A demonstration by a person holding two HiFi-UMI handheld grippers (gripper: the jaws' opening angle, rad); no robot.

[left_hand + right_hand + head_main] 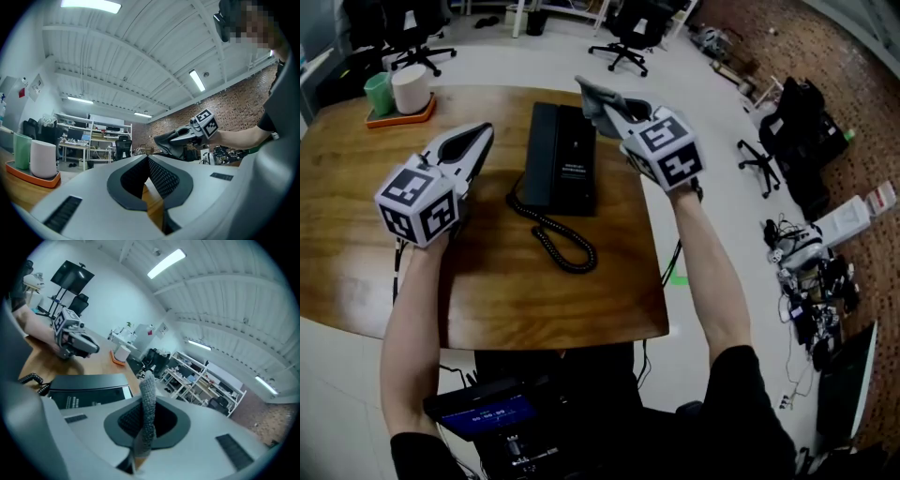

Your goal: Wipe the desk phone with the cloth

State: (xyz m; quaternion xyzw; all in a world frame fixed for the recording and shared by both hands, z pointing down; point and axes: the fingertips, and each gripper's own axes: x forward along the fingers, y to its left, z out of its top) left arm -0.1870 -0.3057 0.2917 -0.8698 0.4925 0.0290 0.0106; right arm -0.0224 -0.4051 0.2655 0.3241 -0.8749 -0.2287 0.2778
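Pinching cloth [147, 394], right gripper [607, 111] near phone [562, 150]

We record in this room: a wooden table [347, 244] with rounded corners; a pale floor [712, 112]; black office chairs [628, 37] beyond the table; a brick wall [234, 101]; a white ribbed ceiling [140, 61] carrying lit strip lights [91, 4]; loaded white shelving [79, 136].

black desk phone [562, 155] flat, grey cloth [595, 98] pinched
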